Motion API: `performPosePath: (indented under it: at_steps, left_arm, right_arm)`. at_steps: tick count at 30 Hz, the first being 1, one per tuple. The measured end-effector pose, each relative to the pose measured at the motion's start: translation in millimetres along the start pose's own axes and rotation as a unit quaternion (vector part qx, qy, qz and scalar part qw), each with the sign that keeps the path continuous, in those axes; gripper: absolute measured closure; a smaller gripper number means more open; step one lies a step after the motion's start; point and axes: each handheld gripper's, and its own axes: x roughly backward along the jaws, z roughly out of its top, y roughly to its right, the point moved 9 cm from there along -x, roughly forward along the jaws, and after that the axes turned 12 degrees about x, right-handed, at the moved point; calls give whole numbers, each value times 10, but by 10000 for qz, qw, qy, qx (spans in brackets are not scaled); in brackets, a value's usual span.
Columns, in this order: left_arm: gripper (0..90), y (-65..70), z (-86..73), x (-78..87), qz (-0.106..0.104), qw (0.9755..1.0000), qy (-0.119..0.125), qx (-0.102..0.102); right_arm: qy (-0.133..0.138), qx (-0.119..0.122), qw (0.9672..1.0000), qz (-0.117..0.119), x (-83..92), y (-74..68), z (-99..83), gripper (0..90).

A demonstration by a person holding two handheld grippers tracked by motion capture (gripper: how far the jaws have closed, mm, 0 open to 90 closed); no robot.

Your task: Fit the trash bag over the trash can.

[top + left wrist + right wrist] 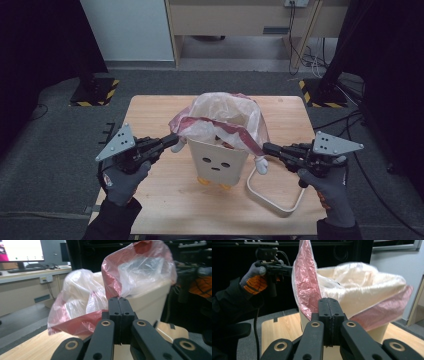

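Observation:
A cream bin with a drawn face [218, 163] stands upright on the wooden table [165, 210]. A clear plastic bag with a red rim [220, 117] sits in its mouth and balloons above it. My left gripper [175, 140] is at the bin's left side, shut on the bag's red rim; in the left gripper view the closed jaws [119, 300] pinch the plastic bag [140, 270]. My right gripper [265, 147] is at the bin's right side, shut on the rim there; its closed jaws [328, 301] pinch the pink plastic bag [305, 282].
A white loop handle [272, 199] lies on the table to the right of the bin. Small white hand-shaped knobs [261, 165] stick out of the bin's sides. Past the bag, the right gripper view has the other gloved hand [254, 278]. Grey carpet surrounds the table.

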Motion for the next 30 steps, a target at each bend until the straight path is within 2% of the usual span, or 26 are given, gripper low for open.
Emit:
performPosePath:
  at_steps: [6,9,13,14,18,23,27,30]
  left_arm:
    - [900,-17,-132,17,-15,9997,-264,1]
    - [886,-24,-114,33,19,9997,-215,88]
    - [812,-24,-3,115,-23,9993,123,358]
    - [793,-21,34,140,-31,9989,219,420]
    - [744,-16,173,200,12,9972,511,552]
    - [690,-8,293,181,56,9958,699,589]
    - [666,-2,380,123,57,9956,761,541]
    - [654,-7,461,95,29,9943,889,586]
  right_arm:
    - [-233,9,9997,-110,-31,27,-98,900]
    - [-212,-49,9997,-115,-50,28,-87,872]
    - [21,-81,9998,-196,-28,41,10,732]
    - [108,-84,9996,-248,-17,48,53,708]
    - [448,-179,9986,-198,5,43,256,640]
    - [617,-146,9979,-119,-67,-1,440,577]
    - [630,-124,9979,-15,-166,-53,506,559]
    - [688,-149,9975,45,-217,-77,562,555]
